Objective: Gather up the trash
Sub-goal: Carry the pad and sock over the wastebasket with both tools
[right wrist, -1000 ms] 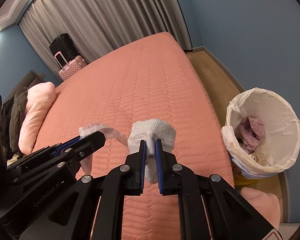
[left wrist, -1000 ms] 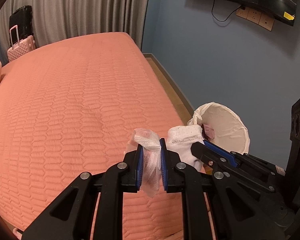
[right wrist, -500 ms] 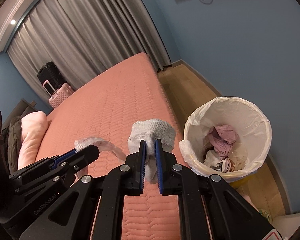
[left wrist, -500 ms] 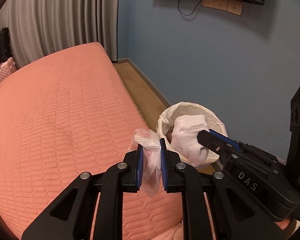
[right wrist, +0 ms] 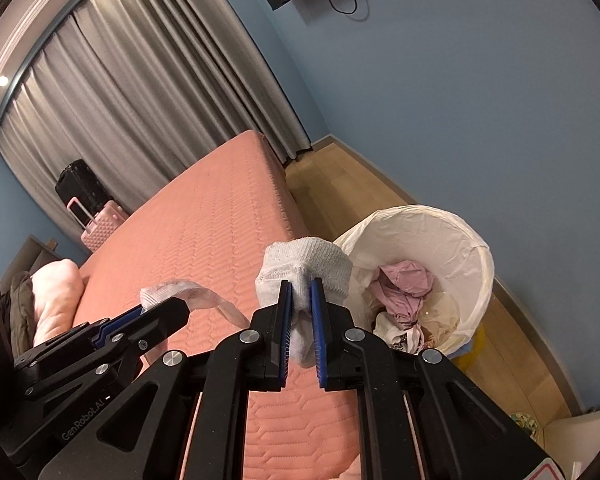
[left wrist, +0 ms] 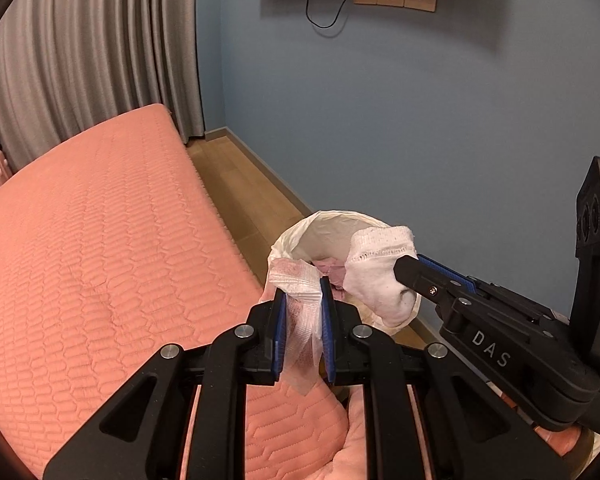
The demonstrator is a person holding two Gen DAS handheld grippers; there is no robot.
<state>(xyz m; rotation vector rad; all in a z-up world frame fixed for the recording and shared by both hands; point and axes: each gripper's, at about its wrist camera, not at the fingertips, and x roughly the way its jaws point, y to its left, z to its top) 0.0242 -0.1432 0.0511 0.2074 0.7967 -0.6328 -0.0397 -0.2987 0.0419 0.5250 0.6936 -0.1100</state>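
My left gripper is shut on a thin pinkish-white sock, held over the bed's right edge just before the bin. My right gripper is shut on a thick white sock, which also shows in the left wrist view over the bin's rim. The bin has a white liner and stands on the wood floor beside the bed; it holds pink and white crumpled trash. The left gripper with its sock shows at the left of the right wrist view.
The coral quilted bed fills the left. A blue wall stands close behind the bin. Grey curtains, a pink suitcase and a black one are at the far end. A pink pillow lies at left.
Both grippers have swung right from over the bed toward the bin, each still holding its sock. The white sock now hangs over the bin's rim.
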